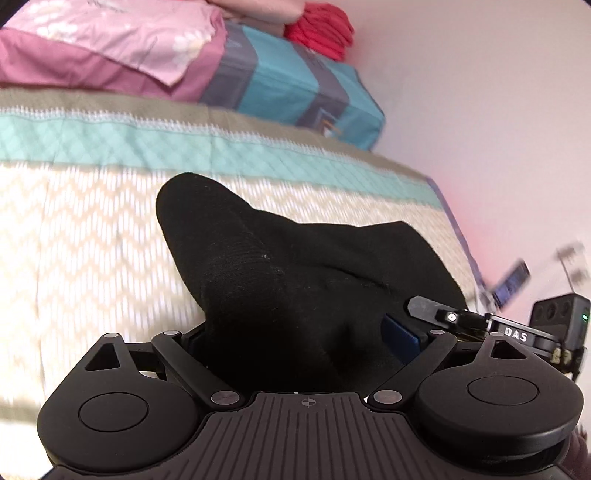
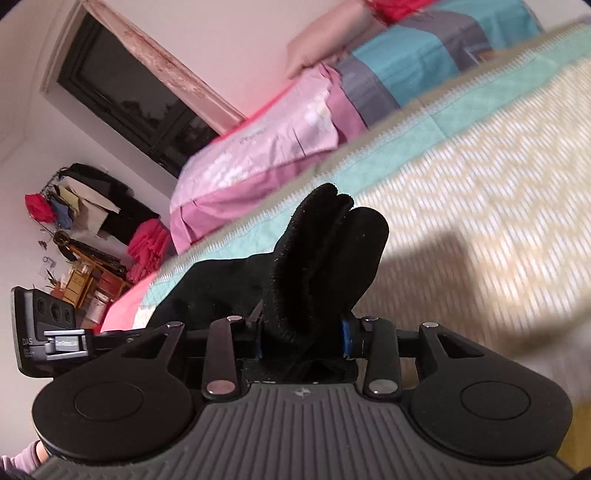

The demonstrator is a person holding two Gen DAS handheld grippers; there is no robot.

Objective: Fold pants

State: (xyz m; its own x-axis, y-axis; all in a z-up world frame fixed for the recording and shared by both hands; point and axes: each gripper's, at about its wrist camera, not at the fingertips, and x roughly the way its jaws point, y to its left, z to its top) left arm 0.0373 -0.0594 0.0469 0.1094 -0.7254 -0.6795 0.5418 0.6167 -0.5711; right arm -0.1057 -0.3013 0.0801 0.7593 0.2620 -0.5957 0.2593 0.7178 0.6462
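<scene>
Two grippers are bunched up with black cloth over the bed. On the left wrist view, the left gripper (image 1: 299, 339) is clamped on a thick wad of the black pants (image 1: 280, 273), which bulges up between its jaws and spreads ahead over the cream zigzag bedspread (image 1: 74, 251). Further back on that spread runs a teal quilted band (image 1: 184, 147), then a pink pillow (image 1: 110, 48), a teal-and-grey folded blanket (image 1: 295, 85) and a red bundle (image 1: 321, 29) against the wall. At the right edge the other tool's body shows, blurred. On the right wrist view, a dark window (image 2: 125, 96) and a cluttered shelf (image 2: 81, 236) sit at the left; the right gripper (image 2: 303, 343) is squeezed shut on a folded ridge of the pants (image 2: 321, 258), layers standing upright between its blue pads (image 2: 345, 338), the rest trailing left across the bedspread (image 2: 480, 206).
</scene>
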